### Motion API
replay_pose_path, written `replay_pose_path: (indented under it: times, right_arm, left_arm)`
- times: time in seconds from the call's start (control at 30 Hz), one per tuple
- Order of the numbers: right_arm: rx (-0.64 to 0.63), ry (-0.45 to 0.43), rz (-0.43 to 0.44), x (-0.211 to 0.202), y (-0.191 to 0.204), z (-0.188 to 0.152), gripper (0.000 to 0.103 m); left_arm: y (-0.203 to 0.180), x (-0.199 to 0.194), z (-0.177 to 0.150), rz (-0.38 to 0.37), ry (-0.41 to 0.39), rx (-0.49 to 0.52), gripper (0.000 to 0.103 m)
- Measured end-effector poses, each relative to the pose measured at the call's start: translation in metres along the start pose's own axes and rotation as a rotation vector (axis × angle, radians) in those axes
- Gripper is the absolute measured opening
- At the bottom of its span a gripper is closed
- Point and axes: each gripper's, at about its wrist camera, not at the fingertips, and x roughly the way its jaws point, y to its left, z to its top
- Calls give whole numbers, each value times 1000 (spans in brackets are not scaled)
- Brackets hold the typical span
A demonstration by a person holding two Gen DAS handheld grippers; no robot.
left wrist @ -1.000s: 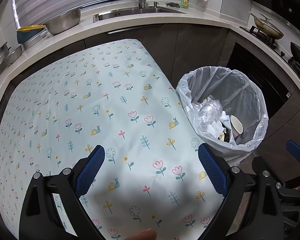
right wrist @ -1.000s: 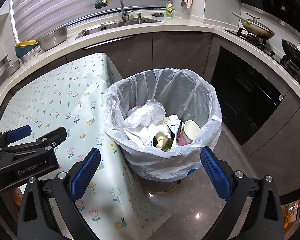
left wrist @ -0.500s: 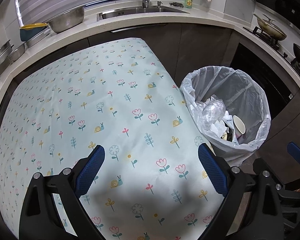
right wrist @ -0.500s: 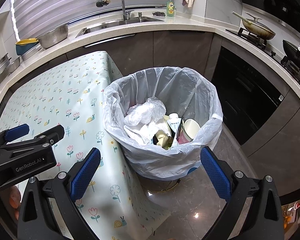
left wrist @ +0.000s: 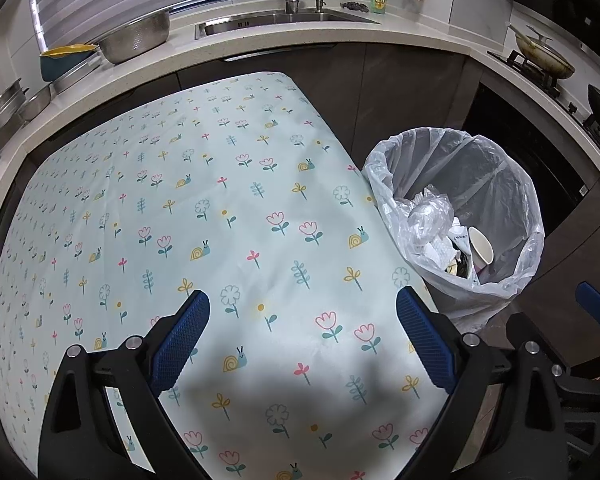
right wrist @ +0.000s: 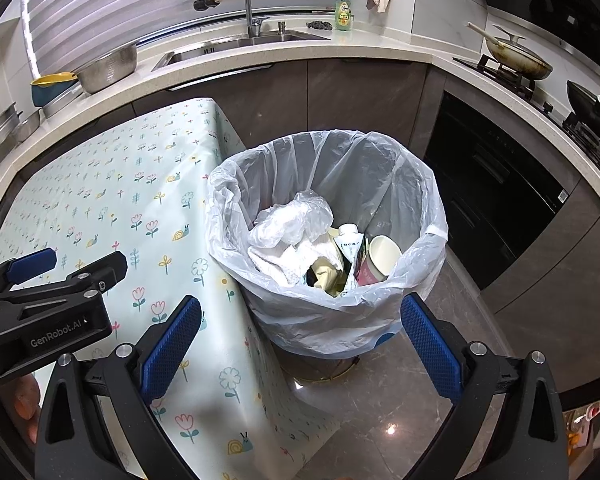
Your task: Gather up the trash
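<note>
A bin lined with a clear plastic bag (right wrist: 380, 176) stands on the floor by the table's right edge; it also shows in the left wrist view (left wrist: 496, 176). Inside lie crumpled plastic (right wrist: 292, 220), white paper, a carton (right wrist: 350, 242) and a paper cup (right wrist: 384, 254). My left gripper (left wrist: 302, 338) is open and empty above the flowered tablecloth (left wrist: 204, 200). My right gripper (right wrist: 300, 340) is open and empty, in front of the bin and above the floor. No loose trash shows on the tablecloth.
A kitchen counter (right wrist: 340, 50) curves behind, with a sink and tap (right wrist: 236, 4), a steel bowl (right wrist: 108, 68), a soap bottle (right wrist: 343, 16), and pans on a stove (right wrist: 516, 60) at the right. Dark cabinets and an oven (right wrist: 496, 184) stand behind the bin.
Both grippers have drawn back slightly from the table and bin, so the view has shifted a little. The jaws stay open and the bin's contents are unchanged.
</note>
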Motion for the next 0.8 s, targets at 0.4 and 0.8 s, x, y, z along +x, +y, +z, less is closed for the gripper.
replay_pose_path:
  times: [0.4, 0.8]
  right_arm:
    - [1, -2, -2, 0, 0, 1, 96]
    - [0, -4, -4, -1, -1, 1, 96]
  left_arm:
    - [1, 0, 0, 1, -5, 5, 90]
    - [-1, -1, -2, 0, -10, 12, 90]
